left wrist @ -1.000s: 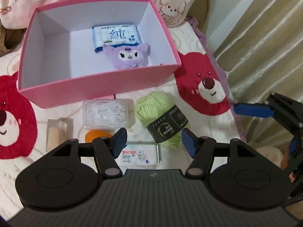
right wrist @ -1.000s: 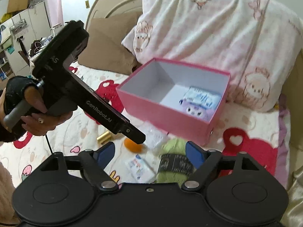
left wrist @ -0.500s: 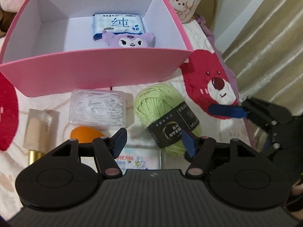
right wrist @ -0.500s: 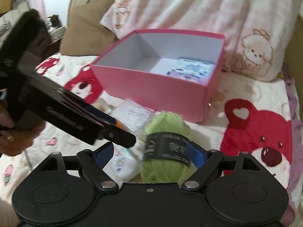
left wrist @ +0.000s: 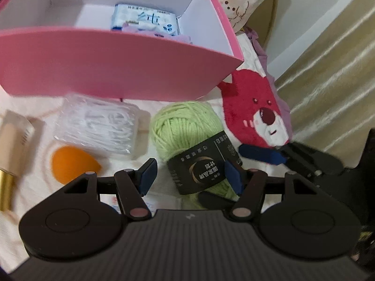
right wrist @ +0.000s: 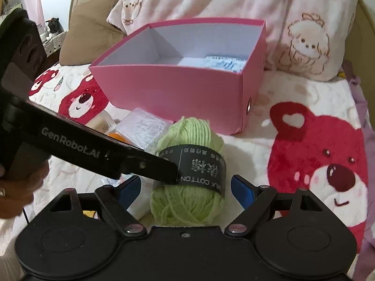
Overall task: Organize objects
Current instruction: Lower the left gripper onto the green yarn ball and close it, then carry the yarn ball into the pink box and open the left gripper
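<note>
- Your right claw (right wrist: 186, 187) stands spread wide with the green yarn ball (right wrist: 187, 175) between its blue pads (right wrist: 241, 190), neither pad touching it as far as the view shows; this looks like the reach-in just ahead of a grasp.
- Your left claw (left wrist: 188, 175) is spread too, holding nothing, its right pad just beside the yarn's black paper band (left wrist: 201, 171); its dark finger crosses in front of the yarn in the right view.
- The next move calls for closing on the soft, springy skein across the band, where the paper gives firmer purchase, and for keeping the left claw clear.
- Beside the yarn on the fleecy bear-print bed cover (right wrist: 316, 164) lie an orange teardrop sponge (left wrist: 72, 164), a crinkly clear pack of white floss picks (left wrist: 98, 128) and a beige tube with a gold cap (left wrist: 14, 140).
- Farther off sits the pink cardboard box (right wrist: 175, 89), smooth and white inside, already holding a glossy tissue pack (left wrist: 145, 21).
</note>
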The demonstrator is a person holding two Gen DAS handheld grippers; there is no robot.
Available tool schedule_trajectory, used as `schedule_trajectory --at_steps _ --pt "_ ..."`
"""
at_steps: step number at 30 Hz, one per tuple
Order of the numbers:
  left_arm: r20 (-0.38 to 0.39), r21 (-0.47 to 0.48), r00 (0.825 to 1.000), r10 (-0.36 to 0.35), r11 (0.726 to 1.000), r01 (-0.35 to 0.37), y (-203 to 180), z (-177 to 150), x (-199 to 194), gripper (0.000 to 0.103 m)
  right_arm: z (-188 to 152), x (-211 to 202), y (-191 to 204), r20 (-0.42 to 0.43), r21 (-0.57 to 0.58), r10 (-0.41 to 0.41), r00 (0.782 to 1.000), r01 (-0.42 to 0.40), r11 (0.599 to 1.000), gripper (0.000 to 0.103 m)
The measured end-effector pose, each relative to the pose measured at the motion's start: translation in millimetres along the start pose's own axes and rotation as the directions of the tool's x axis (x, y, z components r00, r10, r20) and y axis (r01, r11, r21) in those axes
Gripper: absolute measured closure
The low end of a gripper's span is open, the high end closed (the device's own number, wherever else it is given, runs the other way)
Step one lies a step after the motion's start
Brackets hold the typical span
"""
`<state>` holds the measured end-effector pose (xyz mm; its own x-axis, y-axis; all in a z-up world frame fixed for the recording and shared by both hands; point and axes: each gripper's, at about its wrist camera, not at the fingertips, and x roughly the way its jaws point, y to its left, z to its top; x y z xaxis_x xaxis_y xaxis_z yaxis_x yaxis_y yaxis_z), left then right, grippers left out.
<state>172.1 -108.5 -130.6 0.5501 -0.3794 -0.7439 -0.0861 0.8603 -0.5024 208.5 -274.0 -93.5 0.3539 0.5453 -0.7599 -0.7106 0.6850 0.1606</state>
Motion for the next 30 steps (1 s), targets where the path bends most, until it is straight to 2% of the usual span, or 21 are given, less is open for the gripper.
schedule_trajectory --at_steps 2,5,8,13,15,16,17,19,26,30 --pt "-0.006 -0.045 1.000 -0.013 0.999 0.012 5 -2 5 0.034 -1 8 -2 -0.018 0.003 0.000 1.000 0.001 1.000 0.016" --pt "-0.043 -0.098 0.999 -0.021 0.995 0.017 10 -3 11 0.032 -4 18 -5 -0.038 -0.002 0.000 0.999 0.000 1.000 0.018" --pt "-0.018 -0.075 1.000 -0.008 0.997 0.006 7 -5 10 0.032 -6 22 -8 -0.048 0.013 -0.003 0.999 0.003 1.000 0.026" --pt "0.010 -0.069 1.000 -0.024 0.997 0.024 6 -8 15 0.033 -7 23 -14 -0.053 0.070 -0.012 0.999 0.016 0.997 0.030" --pt "0.007 -0.079 0.999 -0.042 0.996 0.042 7 -9 20 0.037 -9 24 -12 -0.058 0.078 -0.031 0.998 0.036 0.996 0.030" --pt "0.004 -0.081 0.998 -0.059 0.995 0.059 7 -10 22 0.048 -11 24 -9 -0.057 0.076 -0.043 0.997 0.048 0.996 0.030" --pt "-0.003 -0.082 0.997 -0.075 0.994 0.074 7 -11 22 0.048 -13 25 -4 -0.054 0.058 -0.060 0.997 0.063 0.996 0.030" --pt "-0.005 -0.049 0.998 -0.066 0.997 0.066 2 -12 18 0.052 -19 21 6 -0.031 0.005 -0.083 0.996 0.084 0.996 0.032" --pt "0.038 0.086 0.998 -0.057 0.995 0.053 -18 -18 -13 0.055 -20 -4 15 0.035 0.040 -0.081 0.996 0.079 0.996 0.038" --pt "0.002 0.151 1.000 -0.013 0.988 0.013 -27 -17 -31 0.055 -18 -12 29 0.037 0.060 -0.063 0.997 0.061 0.996 0.038"
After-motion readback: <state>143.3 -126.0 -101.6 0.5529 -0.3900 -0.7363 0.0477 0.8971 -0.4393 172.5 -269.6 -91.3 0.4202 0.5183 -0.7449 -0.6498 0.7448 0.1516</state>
